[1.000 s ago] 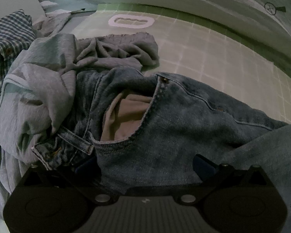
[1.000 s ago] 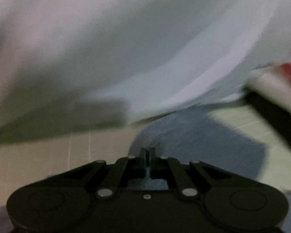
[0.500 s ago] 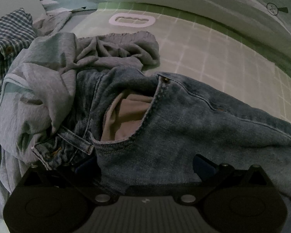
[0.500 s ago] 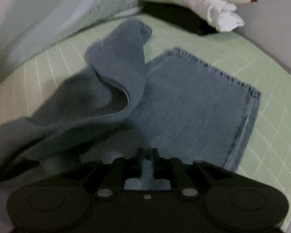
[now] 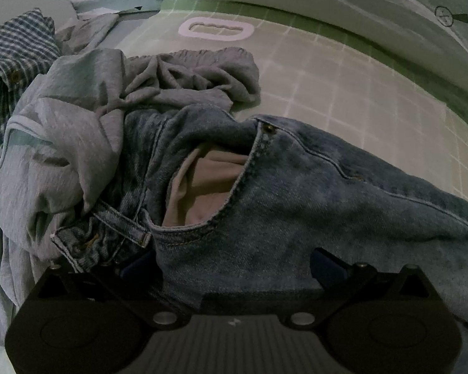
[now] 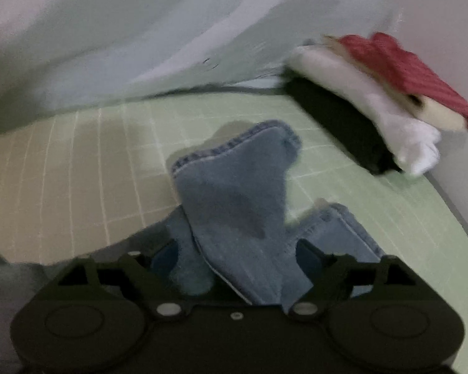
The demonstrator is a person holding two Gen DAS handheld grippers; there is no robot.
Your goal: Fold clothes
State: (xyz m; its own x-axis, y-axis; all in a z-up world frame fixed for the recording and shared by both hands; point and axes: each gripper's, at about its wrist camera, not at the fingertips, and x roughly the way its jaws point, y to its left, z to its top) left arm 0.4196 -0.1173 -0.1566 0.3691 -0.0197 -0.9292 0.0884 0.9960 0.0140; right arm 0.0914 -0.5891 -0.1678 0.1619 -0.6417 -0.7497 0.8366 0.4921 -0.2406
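Left claw (image 5: pixel 234 265) apart over jeans (image 5: pixel 296 205), right claw (image 6: pixel 235 261) just spread around hem, no legible writing

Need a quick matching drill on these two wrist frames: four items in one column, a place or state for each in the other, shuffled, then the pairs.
Column 1
1. jeans
2. grey sweatshirt
3. checked shirt
4. folded stack

Column 2
A. far left edge of the left wrist view, behind the grey fabric
B. piled at the far right corner of the green mat
C. crumpled, lying partly over the waistband
D. spread across the mat, pocket lining showing

Pairs: 1-D, 2-C, 3-A, 4-B
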